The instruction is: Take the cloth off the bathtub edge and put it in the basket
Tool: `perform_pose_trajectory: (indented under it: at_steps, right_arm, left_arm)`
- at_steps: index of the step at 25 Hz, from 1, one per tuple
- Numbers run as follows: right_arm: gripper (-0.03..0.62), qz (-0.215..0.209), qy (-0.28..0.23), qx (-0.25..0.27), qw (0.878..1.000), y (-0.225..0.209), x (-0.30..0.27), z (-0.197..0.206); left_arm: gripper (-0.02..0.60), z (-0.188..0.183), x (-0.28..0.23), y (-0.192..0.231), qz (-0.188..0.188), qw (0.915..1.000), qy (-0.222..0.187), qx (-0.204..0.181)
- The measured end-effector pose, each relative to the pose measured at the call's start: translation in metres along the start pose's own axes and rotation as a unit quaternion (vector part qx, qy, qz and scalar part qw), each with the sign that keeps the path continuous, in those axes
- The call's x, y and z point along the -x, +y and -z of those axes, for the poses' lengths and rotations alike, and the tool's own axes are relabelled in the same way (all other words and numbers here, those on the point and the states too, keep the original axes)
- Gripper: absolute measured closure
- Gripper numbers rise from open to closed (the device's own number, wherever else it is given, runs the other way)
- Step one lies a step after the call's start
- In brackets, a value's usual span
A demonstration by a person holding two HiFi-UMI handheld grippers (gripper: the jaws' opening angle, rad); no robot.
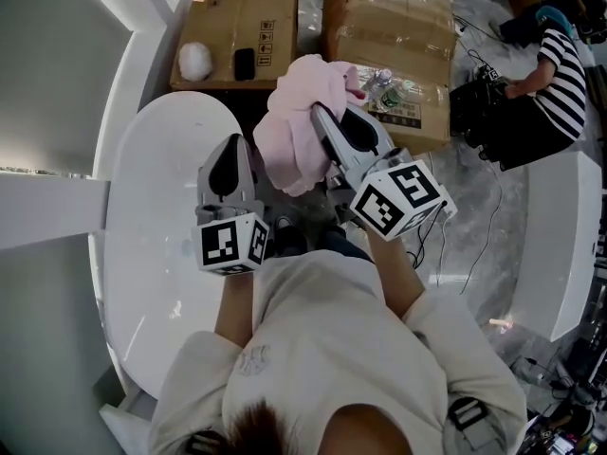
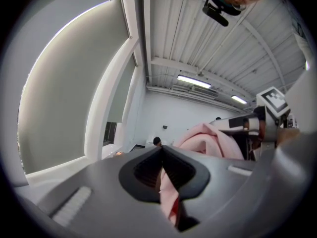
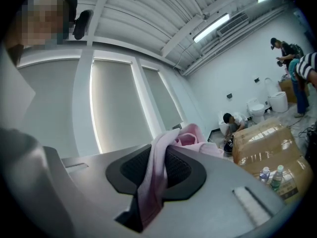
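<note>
A pink cloth (image 1: 296, 121) hangs bunched in the air between my two grippers, off the white bathtub (image 1: 156, 254), which lies below at the left. My left gripper (image 1: 231, 150) is shut on a fold of it; in the left gripper view the pink cloth (image 2: 169, 195) is pinched between the jaws of the left gripper (image 2: 162, 151). My right gripper (image 1: 322, 114) is shut on another part, and the cloth (image 3: 152, 182) drapes out of the jaws of the right gripper (image 3: 166, 144). Both grippers point level. No basket is in view.
Two cardboard boxes (image 1: 237, 22) (image 1: 398, 36) stand ahead, with plastic bottles (image 1: 384, 88) beside the right one. A person in a striped shirt (image 1: 561, 69) crouches at the far right near dark equipment (image 1: 479, 107). Cables run across the floor there.
</note>
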State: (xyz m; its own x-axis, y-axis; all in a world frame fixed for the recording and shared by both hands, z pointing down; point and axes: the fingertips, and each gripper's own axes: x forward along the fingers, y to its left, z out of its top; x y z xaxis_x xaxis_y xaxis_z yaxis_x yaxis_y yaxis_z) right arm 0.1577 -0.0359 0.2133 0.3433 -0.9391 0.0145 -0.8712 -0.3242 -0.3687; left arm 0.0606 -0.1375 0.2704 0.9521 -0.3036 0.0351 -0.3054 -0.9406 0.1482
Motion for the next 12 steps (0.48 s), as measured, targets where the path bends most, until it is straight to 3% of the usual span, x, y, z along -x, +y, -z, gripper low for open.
perform_pose_trajectory:
  at_steps: [12]
  right_arm:
    - [0.528, 0.049, -0.026, 0.001, 0.998, -0.069, 0.077, -0.033]
  left_arm:
    - [0.532, 0.003, -0.026, -0.087, 0.036, 0.9992, 0.0, -0.016]
